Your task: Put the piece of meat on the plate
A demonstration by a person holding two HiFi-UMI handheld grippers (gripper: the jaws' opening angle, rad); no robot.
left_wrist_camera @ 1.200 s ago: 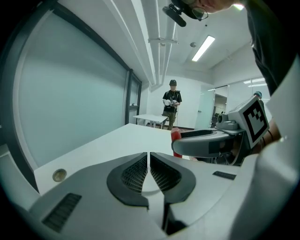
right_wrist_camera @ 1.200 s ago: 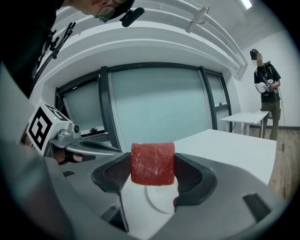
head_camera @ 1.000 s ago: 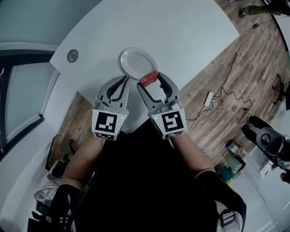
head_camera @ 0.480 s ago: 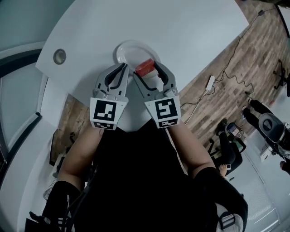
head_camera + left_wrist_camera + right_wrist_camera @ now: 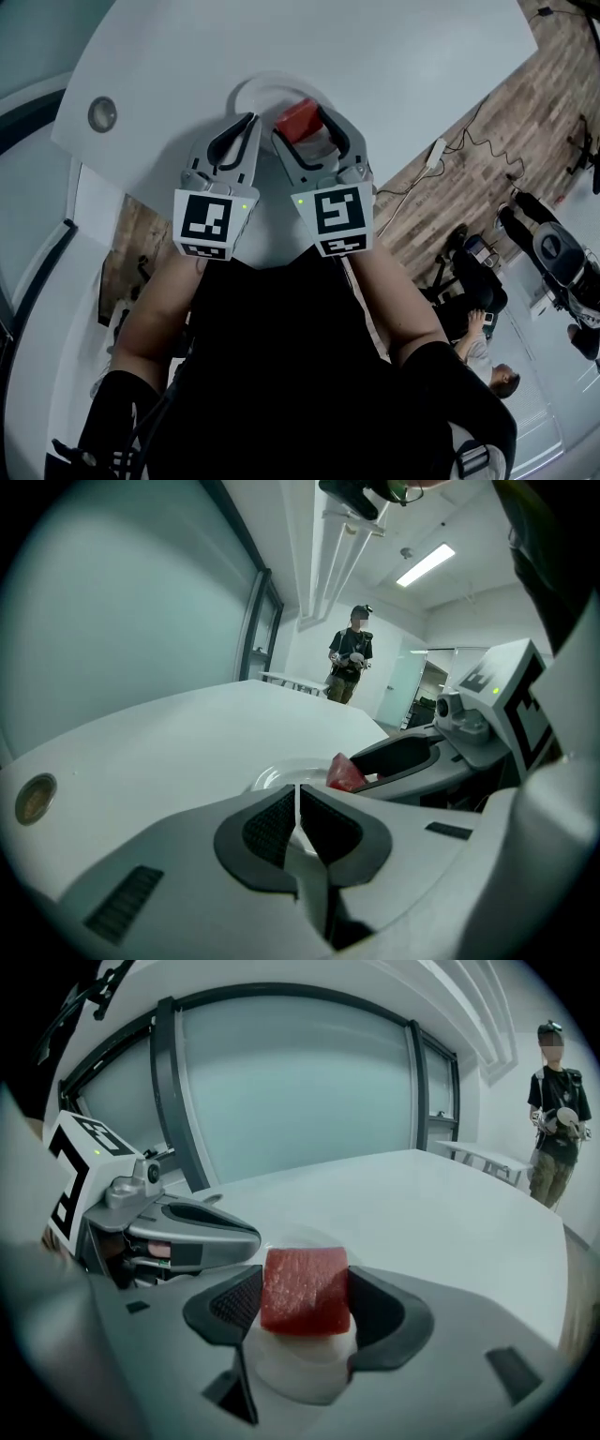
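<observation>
A red piece of meat [image 5: 297, 119] [image 5: 305, 1291] [image 5: 345, 772] is clamped between the jaws of my right gripper [image 5: 301, 125] [image 5: 305, 1299], held above the white plate [image 5: 263, 94] [image 5: 298, 1369] [image 5: 277, 774] on the pale table [image 5: 309, 47]. The plate lies directly under the meat. My left gripper [image 5: 249, 122] [image 5: 297, 813] is just left of the right one, jaws pressed together with nothing in them, its tip at the plate's near left rim.
A round metal grommet [image 5: 101, 113] [image 5: 35, 799] sits in the tabletop to the left. The table's curved near edge runs under both grippers. Wood floor with a power strip [image 5: 434, 150] lies to the right. A person [image 5: 350, 663] stands far off beyond the table.
Both grippers moved forward over the table, and the right one carried the meat from the plate's near right rim to above the plate. The left gripper stayed shut.
</observation>
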